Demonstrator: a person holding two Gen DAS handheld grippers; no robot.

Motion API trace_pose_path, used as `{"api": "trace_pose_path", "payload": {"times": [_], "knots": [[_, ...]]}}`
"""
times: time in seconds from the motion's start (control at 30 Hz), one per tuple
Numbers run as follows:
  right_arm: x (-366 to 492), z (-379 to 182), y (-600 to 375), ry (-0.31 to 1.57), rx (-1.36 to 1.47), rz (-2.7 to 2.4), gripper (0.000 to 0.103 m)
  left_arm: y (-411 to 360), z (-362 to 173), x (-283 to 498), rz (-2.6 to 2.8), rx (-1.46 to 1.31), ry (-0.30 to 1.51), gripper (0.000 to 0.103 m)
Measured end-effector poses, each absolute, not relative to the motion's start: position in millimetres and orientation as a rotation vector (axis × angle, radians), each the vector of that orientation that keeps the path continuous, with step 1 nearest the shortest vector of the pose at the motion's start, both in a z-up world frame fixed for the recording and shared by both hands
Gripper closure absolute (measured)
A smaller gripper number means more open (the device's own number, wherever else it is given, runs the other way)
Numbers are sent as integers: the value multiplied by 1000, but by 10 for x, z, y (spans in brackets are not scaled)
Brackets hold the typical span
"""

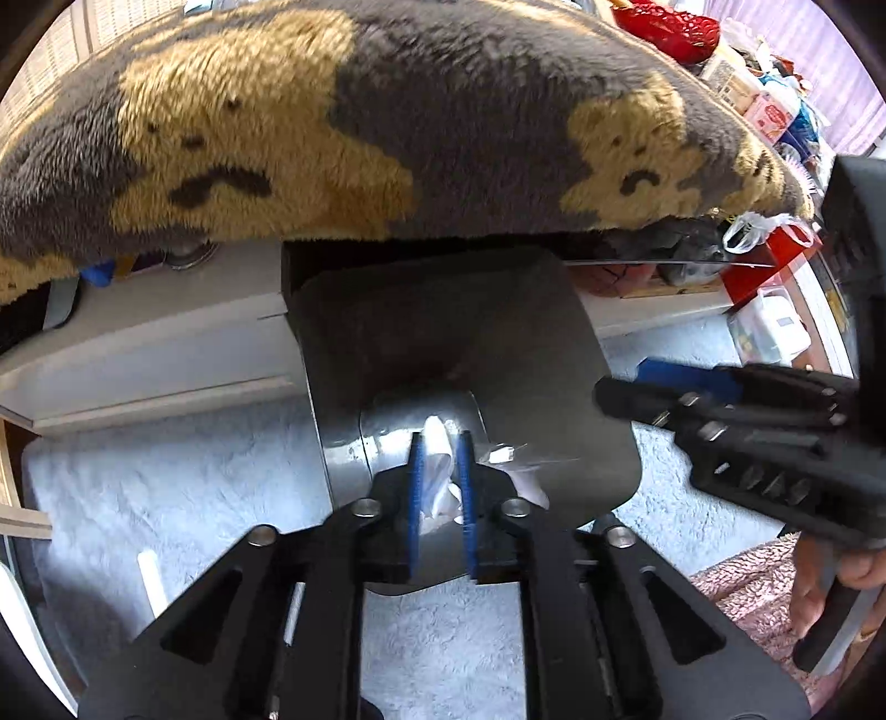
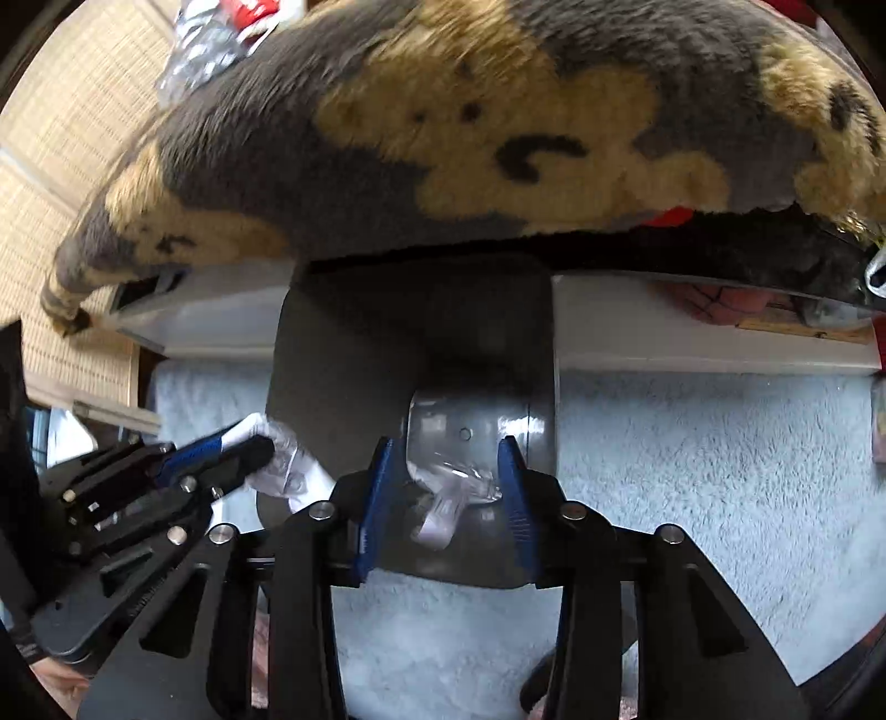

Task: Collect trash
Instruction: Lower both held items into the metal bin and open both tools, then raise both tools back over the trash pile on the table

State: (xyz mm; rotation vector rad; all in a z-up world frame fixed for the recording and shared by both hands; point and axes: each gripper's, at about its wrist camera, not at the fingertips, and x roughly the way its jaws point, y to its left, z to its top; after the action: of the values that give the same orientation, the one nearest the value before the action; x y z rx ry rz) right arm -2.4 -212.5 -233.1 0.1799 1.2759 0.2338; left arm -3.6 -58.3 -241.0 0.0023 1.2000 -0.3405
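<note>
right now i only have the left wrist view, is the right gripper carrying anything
observer: a clear plastic wrapper sits between the pads of the right gripper; i cannot tell whether they squeeze it.
operator: is it over the bin
observer: yes, the wrapper hangs above the open mouth of the dark bin.
operator: any other trash i can't see
observer: a crushed clear bottle lies on the bear blanket, at the upper left of the right wrist view.
</note>
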Motion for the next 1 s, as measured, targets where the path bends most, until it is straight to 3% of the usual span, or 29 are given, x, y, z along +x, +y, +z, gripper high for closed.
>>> {"api": "trace_pose_path", "payload": {"times": [0.2,0.27,0.4,0.47,0.6,1.0], "knots": [[-20,-2180,-2183,1212,198,222,40,-505,-2369,-19,-314,-15,1193,60],[-18,-2118,-2209,1184,197,209,25,-480,-2323,-23,-302,-18,1179,46],[-11,-2003,-2278,1137,212,190,18,-416,-2168,-56,-299,-19,1143,24],[17,-1892,-2324,1109,214,188,18,-383,-2049,-77,-298,-12,1119,19],[81,-1622,-2320,1050,183,189,18,-304,-1764,-71,-285,-8,1060,14],[645,-961,-2037,906,128,242,18,17,-1060,435,-185,-18,917,14]]}}
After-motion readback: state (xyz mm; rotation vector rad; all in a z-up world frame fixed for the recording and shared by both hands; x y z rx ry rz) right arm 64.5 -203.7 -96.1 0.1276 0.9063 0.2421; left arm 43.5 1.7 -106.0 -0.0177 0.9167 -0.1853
